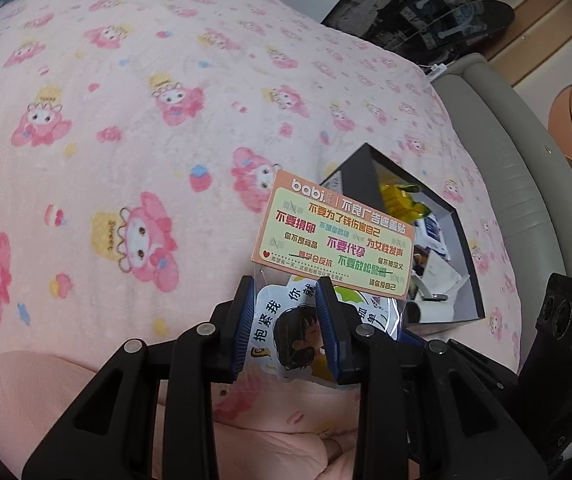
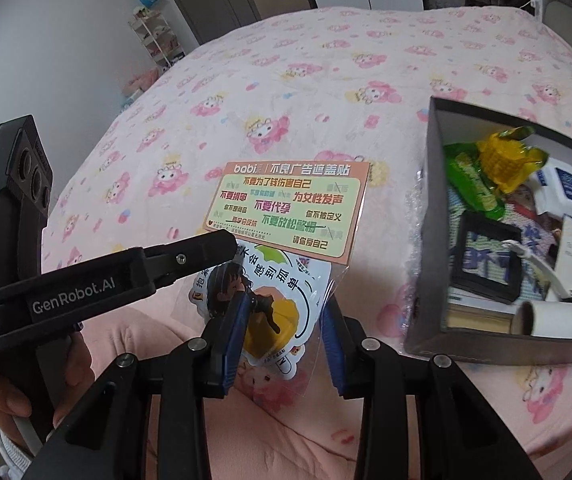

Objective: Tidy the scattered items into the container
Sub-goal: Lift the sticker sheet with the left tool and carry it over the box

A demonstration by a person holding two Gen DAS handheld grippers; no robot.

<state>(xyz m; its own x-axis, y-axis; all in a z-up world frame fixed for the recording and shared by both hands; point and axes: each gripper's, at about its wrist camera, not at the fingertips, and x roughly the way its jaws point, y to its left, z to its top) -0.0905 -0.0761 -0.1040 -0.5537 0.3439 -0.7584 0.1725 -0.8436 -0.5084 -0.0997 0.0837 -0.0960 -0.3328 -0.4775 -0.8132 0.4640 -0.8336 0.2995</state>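
- Two claws hold one sticker packet point(image 2: 281, 264) between them, lifted clear of the bed's pink cartoon-print blanket point(image 2: 326, 80).
- The left claw point(image 1: 286, 312) is clenched on the packet's clear lower part; its blue pads point(image 1: 245, 312) press the plastic from both sides, and the peach header card stands up just beyond its fingertips.
- The right claw point(image 2: 281, 320) is also clenched on the packet, gripping the bottom edge of the clear sleeve, with the printed stickers showing between its blue pads point(image 2: 231, 336).
- In the right wrist view the left claw point(image 2: 221, 248) comes in from the left side and bites the packet just above the right claw's grip.
- The container, a dark open box point(image 2: 430, 208), sits on the blanket to the right of both claws, near but apart from the packet.
- Inside the box lie a yellow-green wrapper point(image 2: 498, 160), a small black frame point(image 2: 486, 256), white packs and a white roll point(image 2: 558, 320).
- A hand point(image 2: 1, 392) grips the left claw's handle at the lower left edge.
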